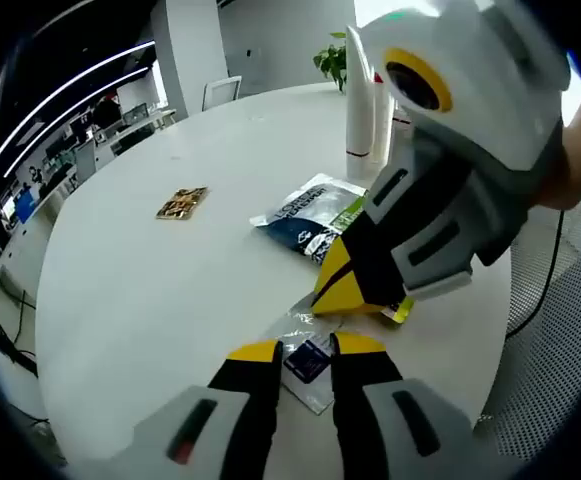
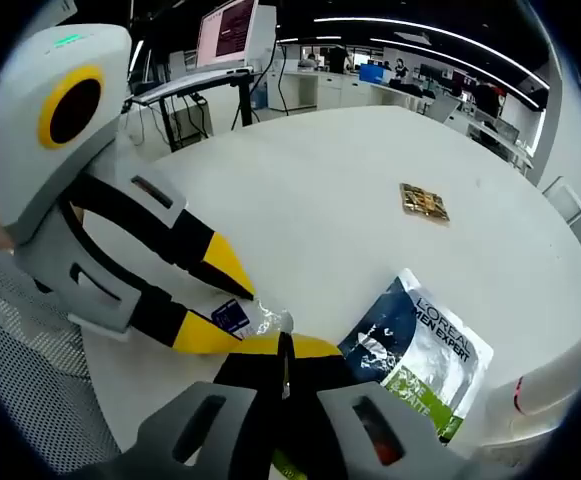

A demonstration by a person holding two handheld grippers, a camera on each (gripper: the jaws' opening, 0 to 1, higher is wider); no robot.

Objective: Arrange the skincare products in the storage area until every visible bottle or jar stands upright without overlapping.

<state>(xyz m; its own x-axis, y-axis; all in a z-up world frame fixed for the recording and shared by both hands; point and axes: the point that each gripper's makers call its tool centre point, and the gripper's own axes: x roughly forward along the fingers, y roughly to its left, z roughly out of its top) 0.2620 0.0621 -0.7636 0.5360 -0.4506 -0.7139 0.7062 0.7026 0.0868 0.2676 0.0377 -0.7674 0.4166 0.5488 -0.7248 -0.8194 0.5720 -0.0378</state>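
Two grippers: both low over the near edge of the white table (image 1: 150, 290), meeting at one small clear sachet (image 1: 305, 358).
Left gripper (image 1: 308, 352): jaws narrow, one yellow tip on each side of the sachet — whether they pinch it or only bracket it, I cannot tell.
Right gripper (image 2: 282, 352): jaws drawn almost together on a thin clear edge of film; it looks like a grip on the sachet, though the contact itself is hidden.
Sachet: flat, crinkled plastic with a dark blue label, lying between the two sets of tips.
Pouch (image 1: 310, 215): blue, silver and green foil pack, flat on the table just beyond the sachet, touching neither gripper that I can see.
Bottles (image 1: 360, 115): tall white ones upright at the far side, well apart from the packs.
Gold tile (image 1: 181, 203): small, lying alone mid-table.
Handling: sachet likely very light, limp and slick — it will fold and slide rather than lift stiffly.
Hold: take a sealed border, not the soft middle; the pouch likewise by its top seam.
Risk: a two-sided tug could tear or stretch the film.
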